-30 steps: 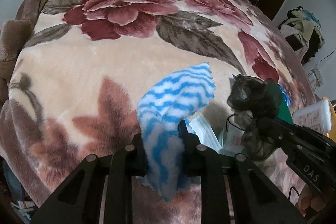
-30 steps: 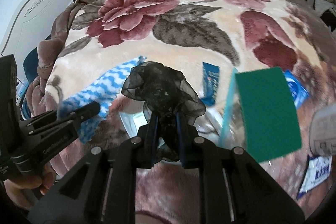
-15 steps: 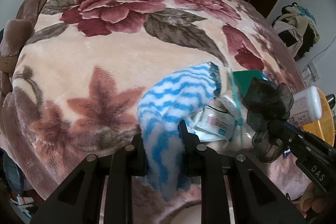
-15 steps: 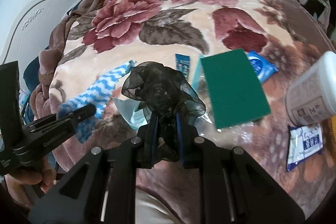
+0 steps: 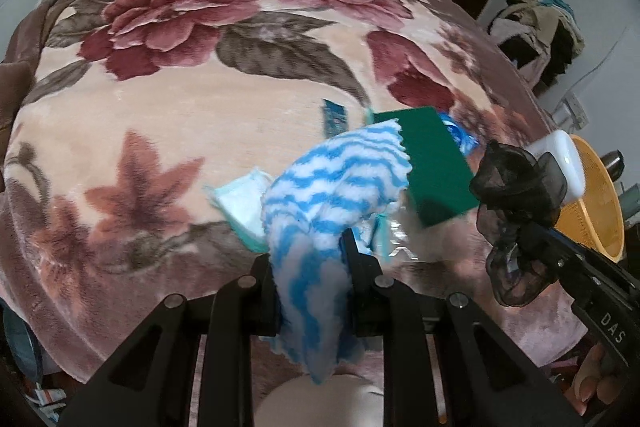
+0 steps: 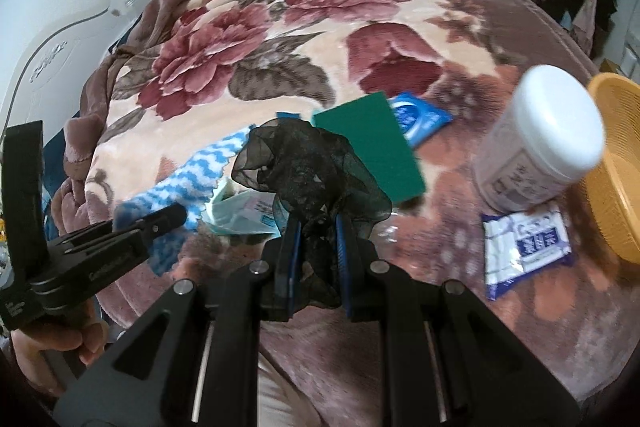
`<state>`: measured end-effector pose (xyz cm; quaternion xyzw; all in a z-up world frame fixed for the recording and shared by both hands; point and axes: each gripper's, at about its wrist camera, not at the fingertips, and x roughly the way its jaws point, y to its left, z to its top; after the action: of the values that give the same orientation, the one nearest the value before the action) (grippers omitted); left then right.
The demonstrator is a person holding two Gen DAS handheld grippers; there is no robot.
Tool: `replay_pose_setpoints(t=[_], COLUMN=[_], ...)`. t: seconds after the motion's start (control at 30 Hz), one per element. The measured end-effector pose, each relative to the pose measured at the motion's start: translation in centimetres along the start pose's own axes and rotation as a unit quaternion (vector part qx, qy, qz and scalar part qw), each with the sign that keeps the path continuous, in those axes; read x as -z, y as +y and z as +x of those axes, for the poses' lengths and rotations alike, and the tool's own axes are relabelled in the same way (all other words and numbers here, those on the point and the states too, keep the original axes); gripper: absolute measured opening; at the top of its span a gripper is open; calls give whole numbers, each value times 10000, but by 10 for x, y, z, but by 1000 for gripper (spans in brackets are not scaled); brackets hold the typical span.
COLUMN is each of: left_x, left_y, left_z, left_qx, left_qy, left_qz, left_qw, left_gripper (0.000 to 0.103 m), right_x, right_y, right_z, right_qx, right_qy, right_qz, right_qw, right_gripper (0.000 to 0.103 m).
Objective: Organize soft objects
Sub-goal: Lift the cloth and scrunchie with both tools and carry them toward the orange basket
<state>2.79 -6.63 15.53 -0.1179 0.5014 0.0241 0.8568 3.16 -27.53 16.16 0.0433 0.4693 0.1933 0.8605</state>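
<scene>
The left hand-held gripper [image 5: 310,255] is clamped on a blue-and-white striped cloth [image 5: 332,179]; the right hand-held gripper [image 6: 316,227] is clamped on a black gauzy scrunchie [image 6: 304,163]. Beyond, on the bed's floral blanket [image 6: 224,59], lie a green pad [image 6: 368,143] at 12 o'clock, a white jar [image 6: 540,135] at 2 and wipes packets [image 6: 524,243]. An orange basket [image 6: 616,163] sits at 3; its contents are hidden.
</scene>
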Motion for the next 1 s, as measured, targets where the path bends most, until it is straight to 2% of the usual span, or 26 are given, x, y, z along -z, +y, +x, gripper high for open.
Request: replay_pose_setpoints(t=[0.2,0.37,0.73,1.0], left_x=[0,-1,-37,-71], left_y=[-26,-37,-53,-84], left_z=[1,1,0,0], left_qx=[112,132,47,89], left_qy=[16,27,-108,-258], left_qz=[208,297,346,477], left_qw=[9997,9995,9993,9985], left_gripper=[22,23,23,23], right_x=[7,4,-39,-70], right_y=[-24,-29,-24,-38], right_z=[-19,-23,-12,-21], right_qx=[63,34,109,396], right_qy=[-130,-153,-186,-321], right_qz=[269,327,189,84], right_qw=[9995,9993,9996,9987], right_gripper=[17,17,17,17])
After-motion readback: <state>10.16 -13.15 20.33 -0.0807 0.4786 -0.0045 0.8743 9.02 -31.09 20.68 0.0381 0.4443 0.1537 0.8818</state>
